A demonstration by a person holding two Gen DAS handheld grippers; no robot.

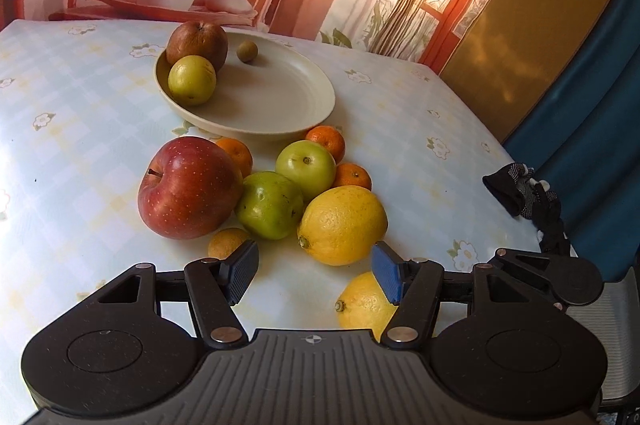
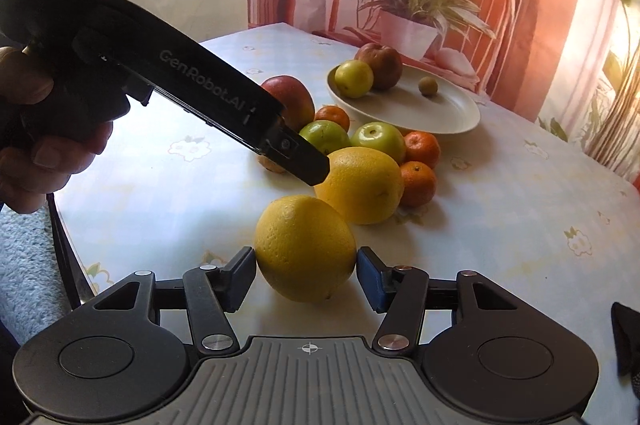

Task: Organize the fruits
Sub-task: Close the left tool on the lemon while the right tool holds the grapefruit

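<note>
My right gripper is shut on a yellow lemon, one pad against each side, low over the table. A bigger yellow citrus lies just beyond it. My left gripper is open and holds nothing, above the tablecloth in front of the fruit pile: a red apple, two green apples, the big citrus, tangerines and a small brown fruit. The held lemon shows partly behind its right finger. A cream plate behind the pile carries a brownish apple, a yellow-green fruit and a small round fruit.
The table wears a pale flowered cloth. A printed curtain with plants hangs behind it. A black glove lies at the table's right edge. In the right wrist view a hand holds the left gripper's body over the pile.
</note>
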